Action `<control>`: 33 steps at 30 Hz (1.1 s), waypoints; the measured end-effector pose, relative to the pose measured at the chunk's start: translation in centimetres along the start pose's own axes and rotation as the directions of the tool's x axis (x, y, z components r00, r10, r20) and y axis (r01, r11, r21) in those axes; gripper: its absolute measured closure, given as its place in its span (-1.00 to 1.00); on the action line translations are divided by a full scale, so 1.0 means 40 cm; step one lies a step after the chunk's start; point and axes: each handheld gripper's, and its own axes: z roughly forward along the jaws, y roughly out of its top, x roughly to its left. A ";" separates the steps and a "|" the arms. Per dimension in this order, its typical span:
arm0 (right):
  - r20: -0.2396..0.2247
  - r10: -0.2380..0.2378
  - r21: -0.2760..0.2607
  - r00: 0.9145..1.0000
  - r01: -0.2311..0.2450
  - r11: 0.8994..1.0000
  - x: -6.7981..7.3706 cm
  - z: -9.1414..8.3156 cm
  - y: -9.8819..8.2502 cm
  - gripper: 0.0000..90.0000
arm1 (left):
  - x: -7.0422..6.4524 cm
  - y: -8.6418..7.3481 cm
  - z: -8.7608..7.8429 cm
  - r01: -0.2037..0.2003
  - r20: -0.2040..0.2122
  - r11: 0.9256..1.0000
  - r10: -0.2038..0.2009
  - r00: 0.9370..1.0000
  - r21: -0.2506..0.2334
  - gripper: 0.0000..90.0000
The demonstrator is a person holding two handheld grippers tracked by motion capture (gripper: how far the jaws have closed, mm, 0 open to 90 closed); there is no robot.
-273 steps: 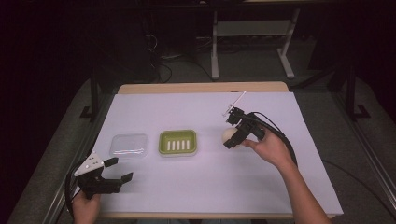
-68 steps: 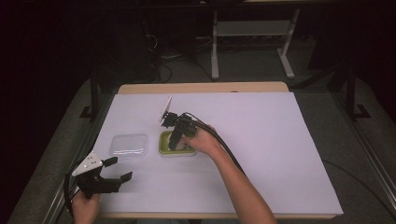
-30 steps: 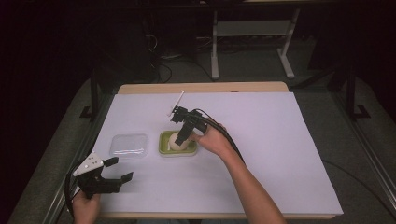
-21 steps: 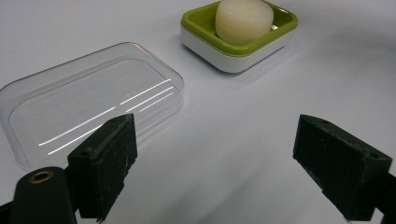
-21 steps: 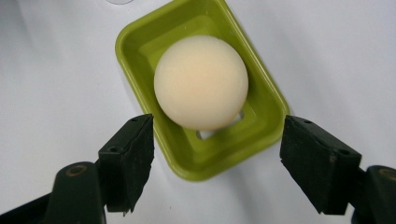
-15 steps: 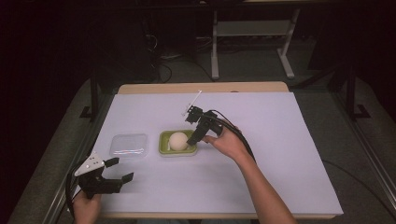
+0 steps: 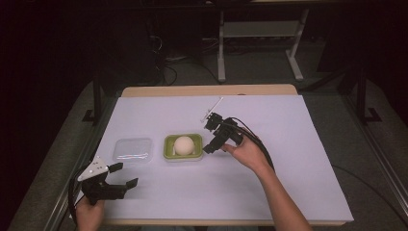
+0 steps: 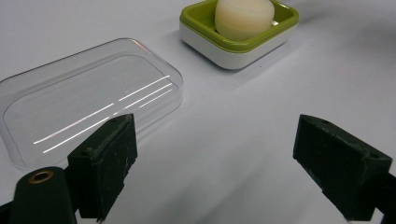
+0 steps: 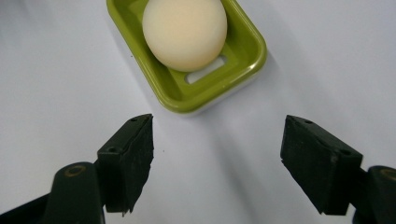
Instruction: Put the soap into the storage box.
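Now the pale round soap (image 7: 183,144) sits in the green dish (image 7: 169,153), where half a second ago we had it still at the right gripper (image 7: 208,148). We judge placement complete. The soap lies just ahead of that gripper's spread, empty jaws. The left gripper (image 7: 126,176), also spread, rests near the clear lid (image 7: 132,149), probably our next item.

The right tongs (image 7: 210,146) released the soap (image 7: 183,144) into the dish (image 7: 169,154).
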 end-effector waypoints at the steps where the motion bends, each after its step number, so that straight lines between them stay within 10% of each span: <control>1: 0.000 0.002 -0.004 1.000 -0.002 1.000 -0.001 -0.003 -0.008 -0.44 | 0.000 0.000 -0.001 -0.001 -0.001 1.000 0.001 1.000 0.001 -0.71; 33: 0.020 0.068 -0.047 0.997 -0.067 0.997 -0.003 -0.050 -0.190 -0.46 | -0.004 -0.001 0.006 -0.002 -0.004 1.000 0.002 1.000 0.002 -0.71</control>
